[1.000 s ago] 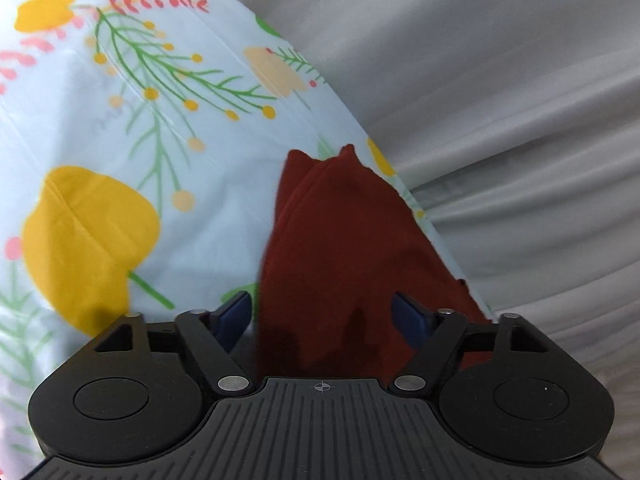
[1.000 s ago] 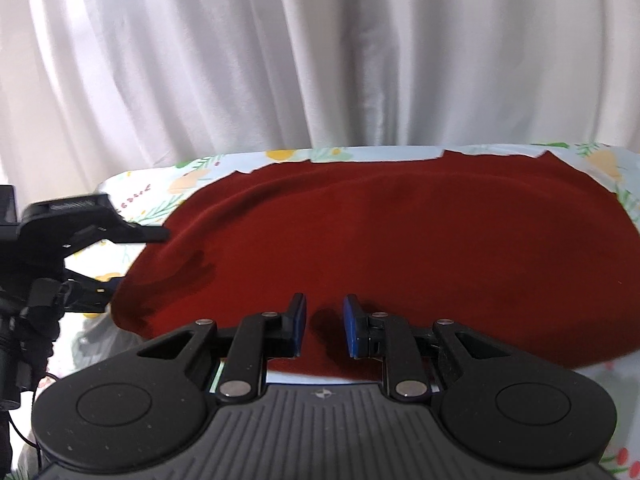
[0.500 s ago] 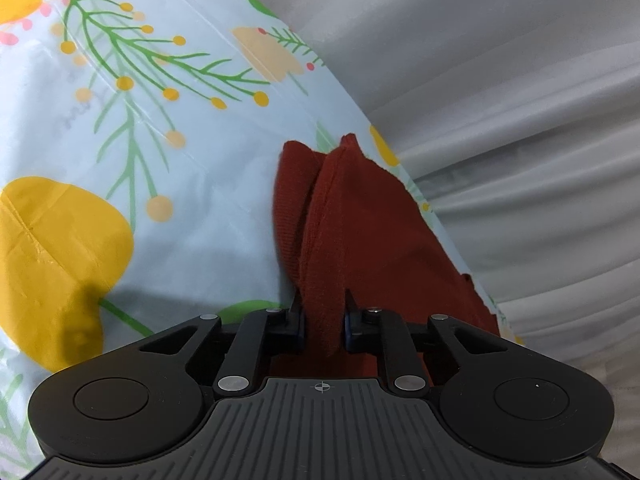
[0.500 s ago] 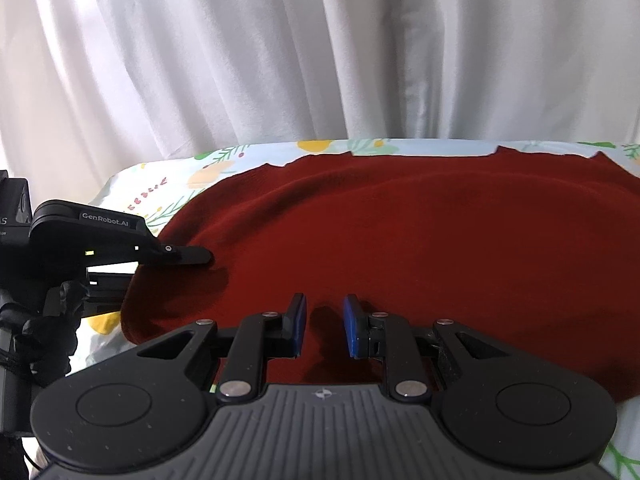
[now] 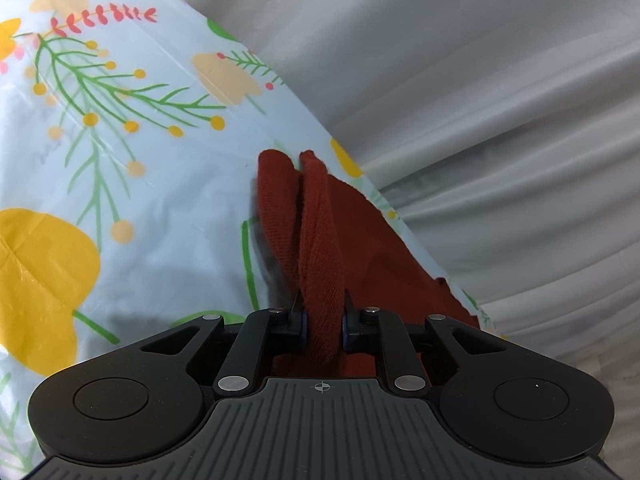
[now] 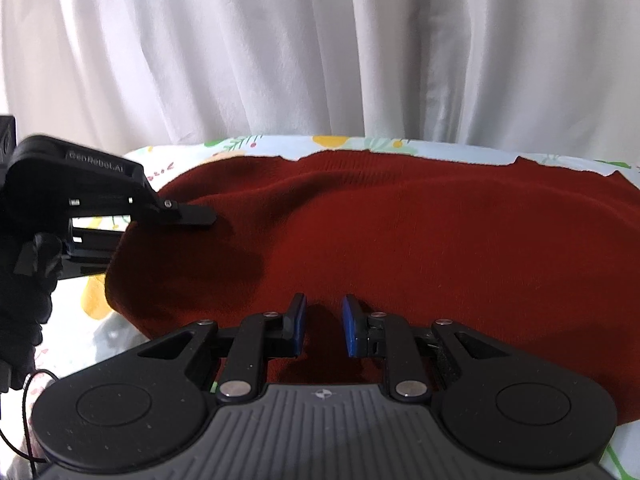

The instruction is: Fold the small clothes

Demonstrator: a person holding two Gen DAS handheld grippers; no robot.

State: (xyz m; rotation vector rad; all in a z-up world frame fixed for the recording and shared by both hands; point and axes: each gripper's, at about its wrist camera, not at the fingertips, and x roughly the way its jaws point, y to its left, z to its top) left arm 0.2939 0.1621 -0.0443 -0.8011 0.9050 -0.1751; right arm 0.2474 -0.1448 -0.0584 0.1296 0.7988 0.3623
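Hanging backdrop: a white curtain (image 6: 280, 60) in loose vertical folds fills the space behind the counter in both views.
Counter: the counter (image 5: 120, 200) wears a pale blue cloth printed with yellow flowers and green sprigs; its far edge meets the curtain.
Garment: a dark red knit garment (image 6: 420, 240) lies spread flat across most of the counter in the right wrist view, its far hem running close to the counter's far edge. In the left wrist view only one end shows, gathered into a raised ridge with two small peaks at the tip.
Left claw: the left claw (image 5: 323, 320) has its jaws drawn in tight on that ridge of red knit; the fabric stands pinched between the blue pads and rises in a fold ahead of them. In the right wrist view it sits at the garment's left end, carried by a black-gloved hand (image 6: 28, 280).
Right claw: the right claw (image 6: 323, 322) rests at the garment's near edge with its jaws nearly together; red fabric fills the narrow gap, but I cannot tell whether the pads press on it.
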